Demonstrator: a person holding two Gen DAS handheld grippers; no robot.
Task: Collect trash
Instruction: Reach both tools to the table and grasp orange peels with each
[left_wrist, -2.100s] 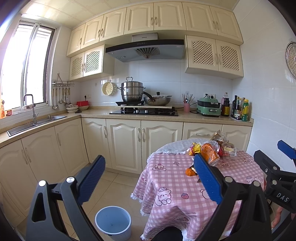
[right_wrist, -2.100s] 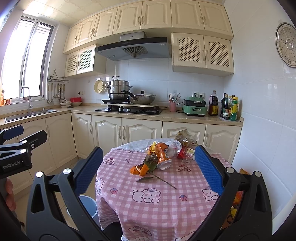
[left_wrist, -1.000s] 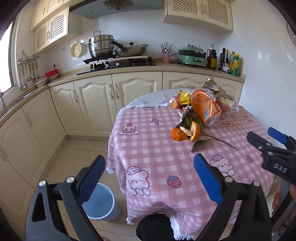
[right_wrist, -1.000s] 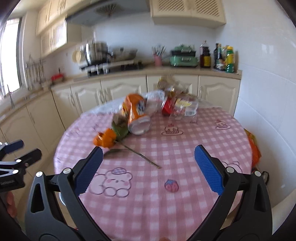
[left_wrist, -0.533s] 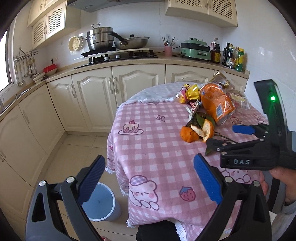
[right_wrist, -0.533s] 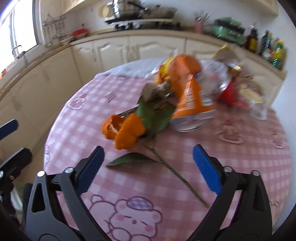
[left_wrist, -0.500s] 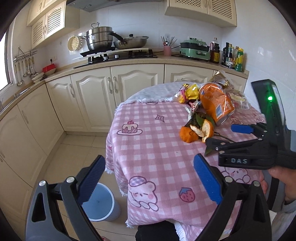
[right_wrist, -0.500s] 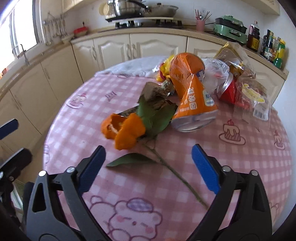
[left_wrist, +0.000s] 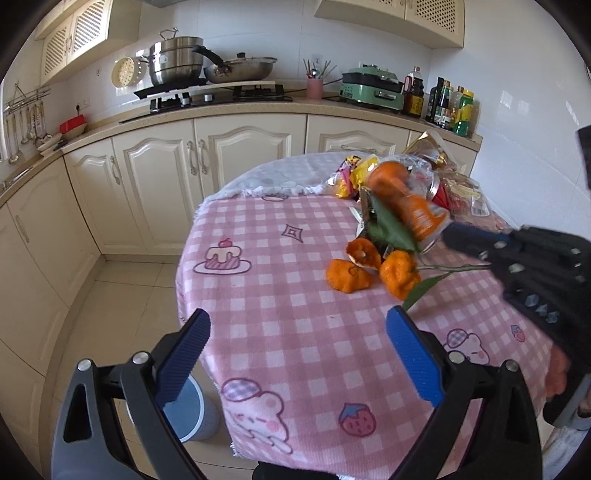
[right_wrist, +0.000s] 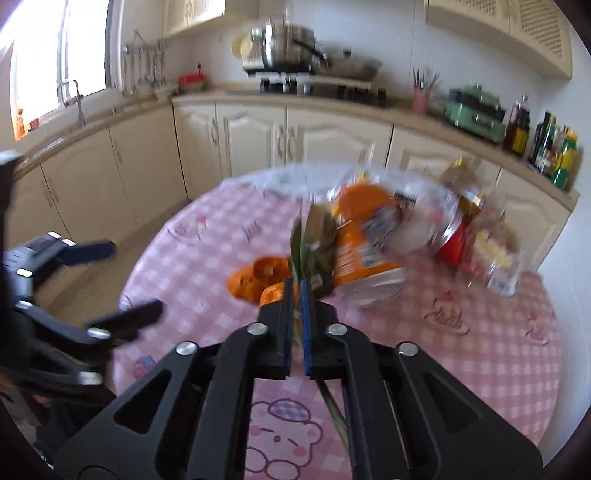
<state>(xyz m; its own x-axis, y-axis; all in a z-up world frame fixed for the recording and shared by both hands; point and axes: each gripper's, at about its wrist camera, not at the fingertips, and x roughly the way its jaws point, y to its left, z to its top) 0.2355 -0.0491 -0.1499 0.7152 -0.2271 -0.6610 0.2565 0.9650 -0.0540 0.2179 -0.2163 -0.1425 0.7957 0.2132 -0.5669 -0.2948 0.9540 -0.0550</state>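
Note:
Trash lies on the round table with the pink checked cloth (left_wrist: 295, 295): orange peels (left_wrist: 349, 275), a leafy green stem (left_wrist: 391, 229), an orange cup (left_wrist: 410, 201) and snack wrappers (left_wrist: 351, 173). My right gripper (right_wrist: 295, 288) is shut on the leafy stem (right_wrist: 301, 251), just past the orange peels (right_wrist: 255, 277), with the orange cup (right_wrist: 358, 240) behind. It shows at the right of the left wrist view (left_wrist: 461, 236). My left gripper (left_wrist: 295, 332) is open and empty over the table's near edge.
A small blue-grey bin (left_wrist: 192, 410) stands on the tiled floor left of the table. Cream cabinets (left_wrist: 240, 155) and a counter with stove and pots (left_wrist: 207, 74) run behind. A white tiled wall is close on the right. More wrappers and a red can (right_wrist: 454, 236) lie at the table's back.
My right gripper moved in toward the peels and closed on the leafy stem. My left gripper came a little nearer the table and stayed open.

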